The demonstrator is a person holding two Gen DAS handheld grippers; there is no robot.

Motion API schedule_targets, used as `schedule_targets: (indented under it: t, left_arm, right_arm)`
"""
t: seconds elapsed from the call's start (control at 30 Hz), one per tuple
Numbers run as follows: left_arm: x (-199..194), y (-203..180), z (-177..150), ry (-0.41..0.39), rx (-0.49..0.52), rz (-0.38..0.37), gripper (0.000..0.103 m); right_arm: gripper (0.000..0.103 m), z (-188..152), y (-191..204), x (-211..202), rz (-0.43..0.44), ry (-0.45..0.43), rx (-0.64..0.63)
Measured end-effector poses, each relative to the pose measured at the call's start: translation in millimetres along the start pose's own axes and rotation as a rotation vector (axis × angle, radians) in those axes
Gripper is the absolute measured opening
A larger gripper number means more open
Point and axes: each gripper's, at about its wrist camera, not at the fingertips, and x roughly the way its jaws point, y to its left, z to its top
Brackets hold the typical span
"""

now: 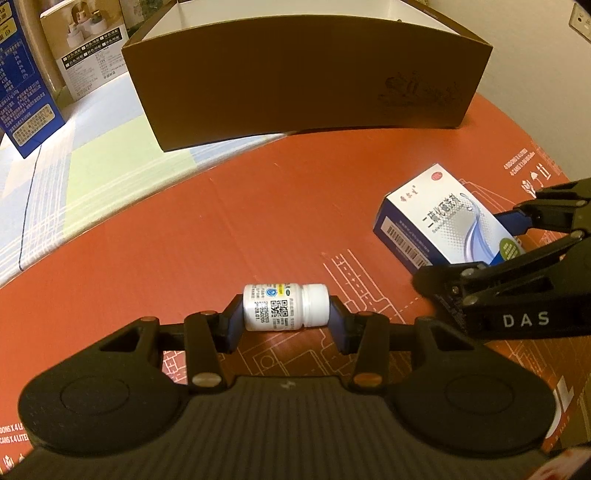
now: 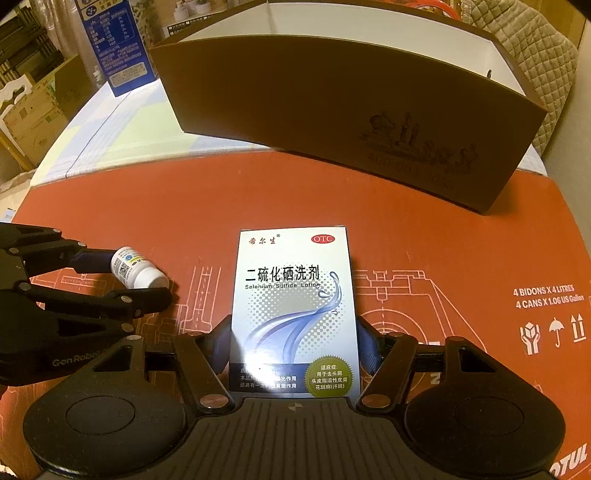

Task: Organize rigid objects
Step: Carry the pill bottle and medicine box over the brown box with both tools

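1. The work surface is a flattened red cardboard sheet (image 1: 229, 221) printed with thin white line drawings, handling symbols and the words "4 BIDONS X 4 LITRES".
2. Under it, at the far left, lies a pale checked cloth (image 1: 92, 162) in blue, green and white squares.
3. A large brown cardboard box (image 1: 306, 74) stands open at the back, partly on the red sheet and partly on the cloth; its inside walls are white and a dark embossed motif marks its near wall.
4. Behind the cloth stand a blue printed carton (image 1: 22, 92) and a white product carton (image 1: 85, 51).
5. In the right wrist view, stacked cardboard boxes (image 2: 33, 107) sit at the far left of the room and a quilted beige fabric (image 2: 532, 48) hangs behind the brown box.
6. A wall socket (image 1: 580, 22) shows on the cream wall at the upper right of the left wrist view.
7. The left gripper (image 1: 286, 314) pinches a small white pill bottle (image 1: 284, 306) end to end, the bottle lying on its side low over the red sheet.
8. The right gripper (image 2: 295, 343) clamps a white and blue lotion box (image 2: 295, 306) by its long sides, near the bottle and to its right.
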Motion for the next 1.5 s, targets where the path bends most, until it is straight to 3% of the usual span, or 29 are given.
schedule_targets:
  t: [0.3, 0.63, 1.03, 1.5]
  left_arm:
    - [-12.7, -4.4, -0.8, -0.031, 0.0, 0.011, 0.041]
    - [-51.3, -6.8, 17.7, -0.099, -0.005, 0.017, 0.041]
    - [-88.5, -10.7, 72.3, -0.209, 0.018, 0.011, 0.041]
    - [-74.5, 1.3, 161.9, -0.272, 0.021, 0.007, 0.041]
  right_arm:
    - [0.062, -1.9, -1.1, -7.1, 0.01, -0.013, -0.005]
    - [0.062, 7.3, -5.2, -43.6, 0.025, -0.079, 0.012]
    - [0.062, 44.2, -21.3, -87.7, 0.051, -0.188, 0.05]
    - [0.062, 117.5, -74.3, -103.1, 0.093, -0.279, 0.132]
